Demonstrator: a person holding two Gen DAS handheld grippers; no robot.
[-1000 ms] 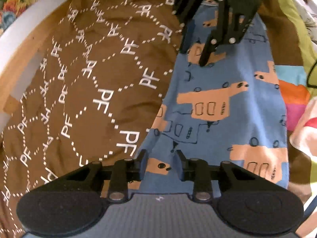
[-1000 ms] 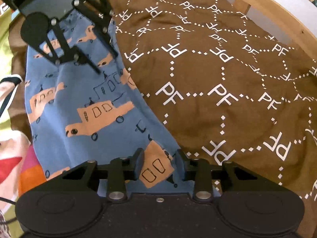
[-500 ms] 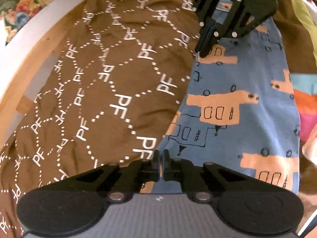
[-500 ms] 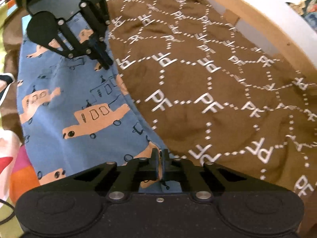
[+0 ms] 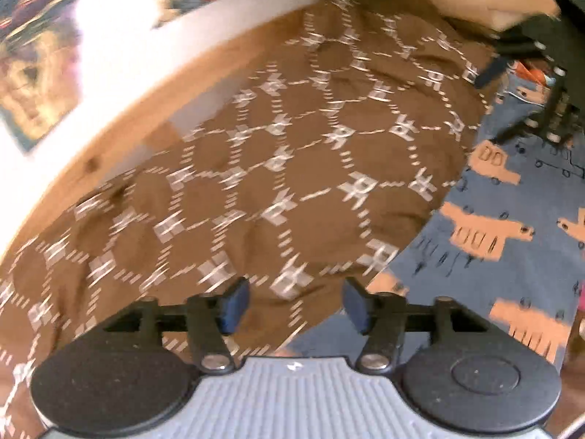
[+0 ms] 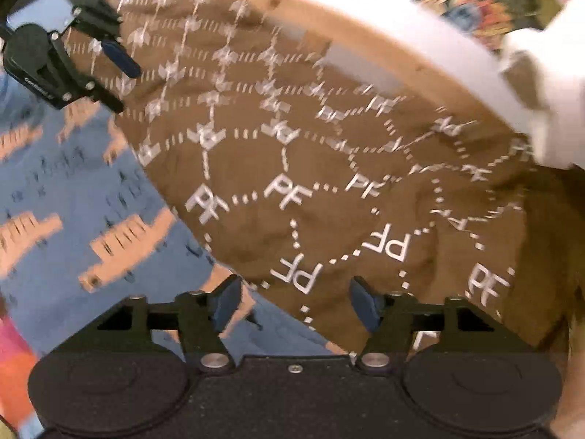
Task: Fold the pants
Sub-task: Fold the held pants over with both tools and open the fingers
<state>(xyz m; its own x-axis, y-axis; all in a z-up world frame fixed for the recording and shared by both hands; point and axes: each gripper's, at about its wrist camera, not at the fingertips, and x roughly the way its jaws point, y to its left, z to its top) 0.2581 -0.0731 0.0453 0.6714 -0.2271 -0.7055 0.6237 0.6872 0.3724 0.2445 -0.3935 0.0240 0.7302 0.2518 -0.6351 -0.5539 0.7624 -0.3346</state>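
Opening jaws: both grippers were caught with their jaws spreading — no cloth was seen between the pads of either, so nothing was held.
Left gripper [image 5: 294, 301]: its fingers were set fairly wide over the brown bedcover [image 5: 256, 183], with the edge of the pants just beside the right-hand pad; the cloth appeared to have been let go so that the fold could lie by itself.
Right gripper [image 6: 296, 301]: its fingers were spread wider, and the boundary between pants and bedcover was seen running under the gap — a release at the folded edge was judged likely.
Pants [image 6: 73, 212]: the blue pants printed with orange vehicles were laid flat on the bedcover, toward the side away from the wooden bed frame [image 5: 120, 124]; the long edge was bordered by bare brown cover.
Pairing of hands: each gripper was seen at the other's far corner, one at each end of the same long edge — presumably so that the edge could be laid straight.
Blur: both views were smeared, so fine creases could not be told.
Stage: a lengthwise fold was judged set down; a crosswise fold seemed not yet made.
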